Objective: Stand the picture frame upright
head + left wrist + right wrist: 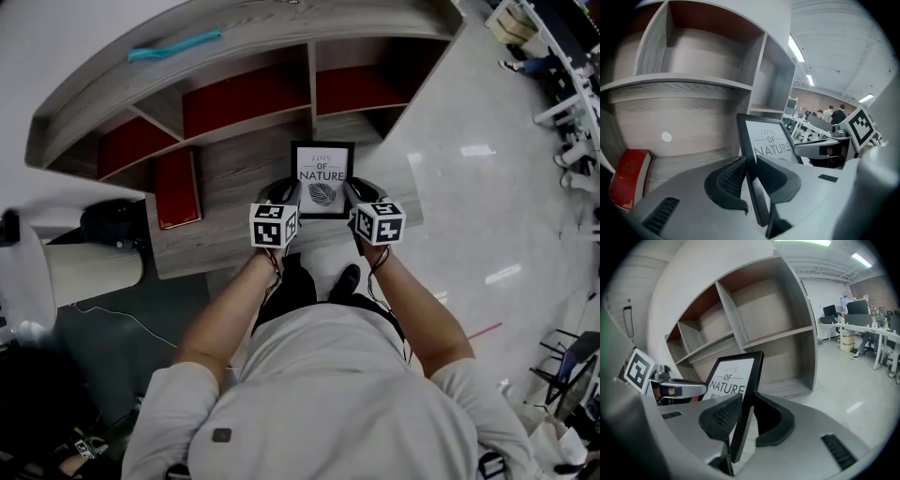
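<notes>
Left gripper (291, 195) and right gripper (353, 195) clamped the frame (322, 171) by its side edges, near the shelf's (234, 56) front edge. A red box (176, 189) sat in its lower-left compartment.

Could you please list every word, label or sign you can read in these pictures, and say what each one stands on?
"LOVE OF NATURE": on the print in the picture frame, in three lines, above a leaf drawing.
Marker cubes: black-and-white square patterns only, no letters.
Nothing else is legible; the background office is too small and blurred.
</notes>
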Motion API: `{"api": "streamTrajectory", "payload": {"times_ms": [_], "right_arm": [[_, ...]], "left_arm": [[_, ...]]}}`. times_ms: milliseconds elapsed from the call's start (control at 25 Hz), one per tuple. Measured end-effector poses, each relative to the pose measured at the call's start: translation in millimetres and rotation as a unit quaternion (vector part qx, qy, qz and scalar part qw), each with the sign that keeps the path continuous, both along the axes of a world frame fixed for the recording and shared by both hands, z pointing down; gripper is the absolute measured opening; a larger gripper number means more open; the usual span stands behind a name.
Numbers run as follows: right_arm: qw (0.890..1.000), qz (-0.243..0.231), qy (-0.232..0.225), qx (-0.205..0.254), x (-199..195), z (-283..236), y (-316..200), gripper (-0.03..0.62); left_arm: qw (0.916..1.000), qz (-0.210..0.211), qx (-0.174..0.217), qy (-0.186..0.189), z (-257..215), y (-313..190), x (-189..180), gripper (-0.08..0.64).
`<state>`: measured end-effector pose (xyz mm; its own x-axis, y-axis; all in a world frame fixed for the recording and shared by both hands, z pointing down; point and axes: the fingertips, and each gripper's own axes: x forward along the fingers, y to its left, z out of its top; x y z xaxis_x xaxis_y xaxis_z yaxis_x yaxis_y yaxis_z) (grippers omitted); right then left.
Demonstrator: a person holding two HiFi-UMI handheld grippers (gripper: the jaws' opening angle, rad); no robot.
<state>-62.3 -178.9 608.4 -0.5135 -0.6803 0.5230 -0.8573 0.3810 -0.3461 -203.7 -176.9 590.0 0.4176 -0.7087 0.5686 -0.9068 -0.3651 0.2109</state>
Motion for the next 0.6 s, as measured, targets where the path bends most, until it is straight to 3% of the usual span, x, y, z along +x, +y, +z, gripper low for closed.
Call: {"api": "streamTrajectory", "payload": {"times_ms": [600], "right_arm": [[0.999,0.031,0.014,0.032,-29.9,24.4,-34.3,0.089]], "left_arm": [[0.999,0.042,0.006,0.016,35.3,-46.9,-30.3,0.089]]}}
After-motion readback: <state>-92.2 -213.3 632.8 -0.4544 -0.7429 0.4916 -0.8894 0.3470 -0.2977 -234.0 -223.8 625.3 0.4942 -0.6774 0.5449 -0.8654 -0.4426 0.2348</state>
